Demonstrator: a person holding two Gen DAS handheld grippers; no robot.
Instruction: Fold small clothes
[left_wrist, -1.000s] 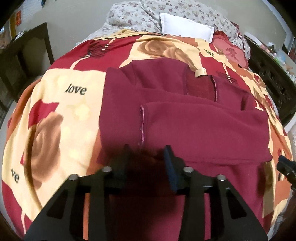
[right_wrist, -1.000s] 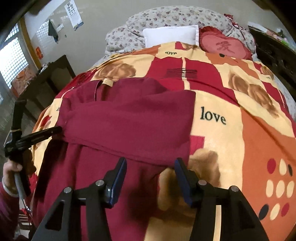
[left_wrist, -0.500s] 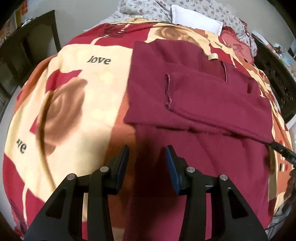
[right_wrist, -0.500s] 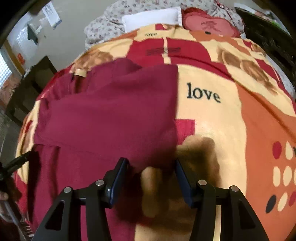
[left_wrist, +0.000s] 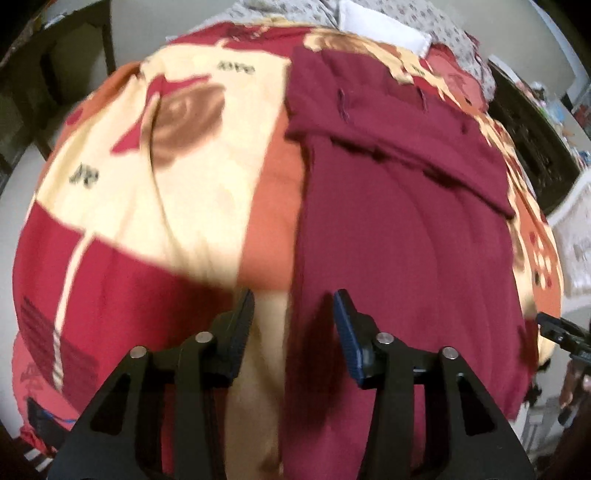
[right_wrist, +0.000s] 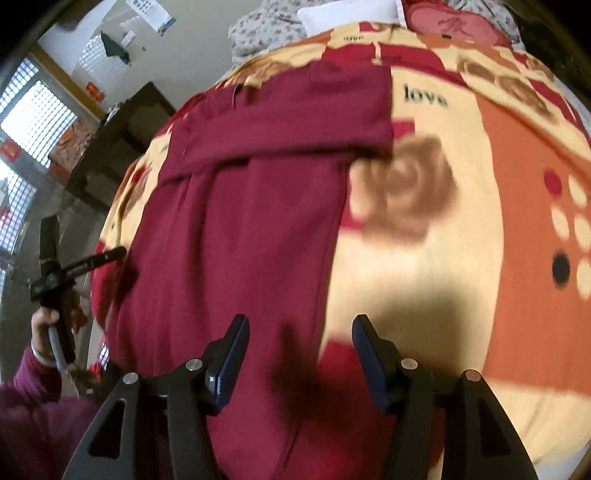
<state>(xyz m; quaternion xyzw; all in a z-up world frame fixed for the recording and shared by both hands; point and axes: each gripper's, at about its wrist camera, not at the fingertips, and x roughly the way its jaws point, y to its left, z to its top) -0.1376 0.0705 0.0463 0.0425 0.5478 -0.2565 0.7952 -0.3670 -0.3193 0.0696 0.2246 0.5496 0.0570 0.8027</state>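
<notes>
Patterned blanket (left_wrist: 155, 206) bears one maroon garment (left_wrist: 399, 236); two grippers hover apart-jawed.

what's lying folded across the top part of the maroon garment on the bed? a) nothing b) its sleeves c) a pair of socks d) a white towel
b: the maroon garment has its sleeves folded as a band across its upper part.

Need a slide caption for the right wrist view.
Open right tool above the maroon garment's edge on a patterned blanket.
</notes>
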